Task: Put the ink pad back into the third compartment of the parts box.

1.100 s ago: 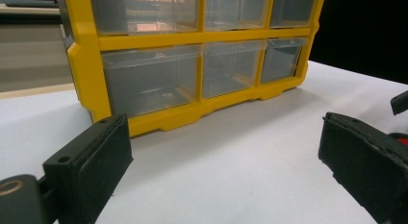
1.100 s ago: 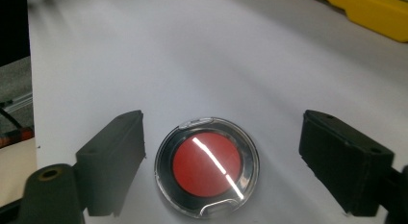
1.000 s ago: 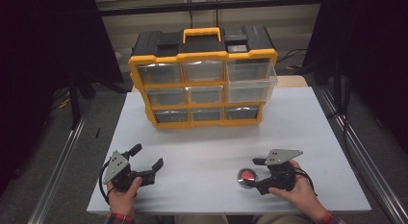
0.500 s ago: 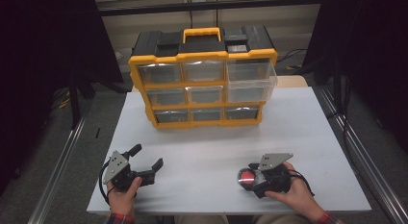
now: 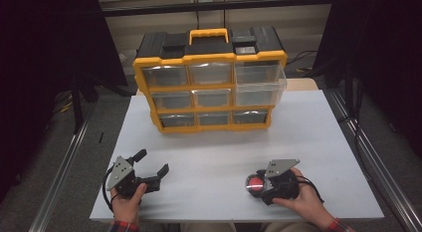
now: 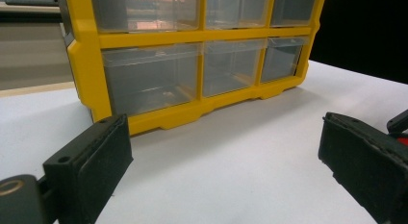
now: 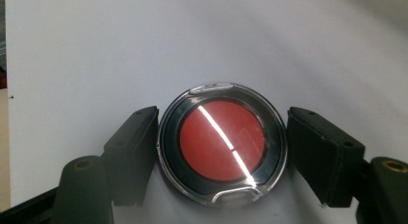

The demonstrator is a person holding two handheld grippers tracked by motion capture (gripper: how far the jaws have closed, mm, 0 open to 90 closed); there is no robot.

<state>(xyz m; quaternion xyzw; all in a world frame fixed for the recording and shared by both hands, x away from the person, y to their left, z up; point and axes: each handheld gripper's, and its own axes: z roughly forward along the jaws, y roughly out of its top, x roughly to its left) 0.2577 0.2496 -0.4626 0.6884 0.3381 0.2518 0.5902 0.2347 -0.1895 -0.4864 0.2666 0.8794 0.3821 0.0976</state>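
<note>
White tabletop [image 5: 224, 142] carries a yellow drawer organiser [image 5: 210, 82] at twelve o'clock. At five o'clock, the right gripper [image 5: 255, 184] straddles a round red-lidded case [image 7: 222, 142]; its jaws have just been closing, left pad touching, right a sliver off. At seven o'clock, the left gripper [image 5: 153, 162] rests with jaws open and empty.

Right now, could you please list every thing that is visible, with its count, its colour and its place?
Round case: one, red inside under a clear lid with a black ring, lying flat on the table near its front edge, between the right gripper's jaws.
Drawer cabinet: one, yellow frame, black top, nine clear drawers, standing at the back of the table; its right middle drawer is pulled out.
Table: one, white.
Left gripper: one, black, open, at the front left, nothing between its jaws.
Right gripper: one, black, at the front right; its jaws have just been closing around the case, the left pad looks at its rim, the right one apart.
</note>
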